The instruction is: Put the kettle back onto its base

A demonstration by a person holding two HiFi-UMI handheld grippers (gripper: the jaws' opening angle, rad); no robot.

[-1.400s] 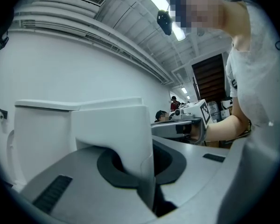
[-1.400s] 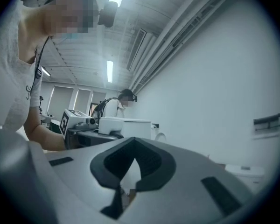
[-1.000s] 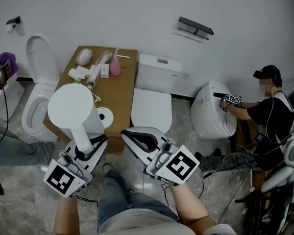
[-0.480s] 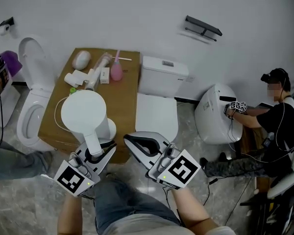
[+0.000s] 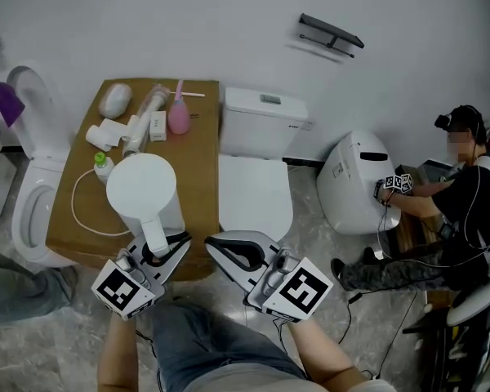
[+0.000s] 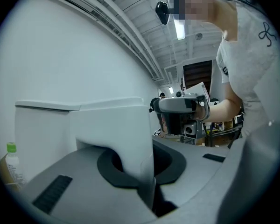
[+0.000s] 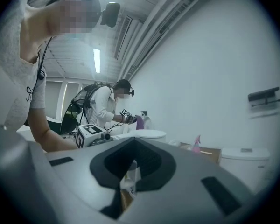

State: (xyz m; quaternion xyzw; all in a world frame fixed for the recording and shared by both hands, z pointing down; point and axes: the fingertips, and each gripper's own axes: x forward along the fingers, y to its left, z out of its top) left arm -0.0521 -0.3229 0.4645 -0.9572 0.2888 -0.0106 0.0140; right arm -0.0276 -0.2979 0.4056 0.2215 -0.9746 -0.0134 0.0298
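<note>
**Head view.**
- White cylindrical kettle (image 5: 143, 193): upright over the near edge of the brown board tabletop (image 5: 200, 149).
- Left gripper (image 5: 157, 250): clamped on the kettle's white handle, which juts toward the person. The level side-on grip keeps the body vertical for setting down.
- Base: not visible. A thin white power cord (image 5: 73, 207) loops across the board and runs under the kettle, so the base probably lies directly beneath. Whether the kettle is seated cannot be told.
- Small green-capped bottle (image 5: 103, 167): just beside the kettle, on its far-left side.
- Right gripper (image 5: 229, 247): off the board's near-right corner, apart from the kettle and carrying nothing, likely parked clear because one grip suffices.

**Left gripper view.**
- The jaws stand narrow. Their black pads press both sides of the handle, and the kettle (image 6: 112, 125) fills the middle.
- The left gripper (image 6: 140, 171) points level.
- The bottle (image 6: 10, 162) shows at the far left.

**Right gripper view.**
- Right gripper (image 7: 130, 171): jaws drawn together with only a slit between the pads and nothing gripped. It is aimed across the room toward the tabletop.
</note>
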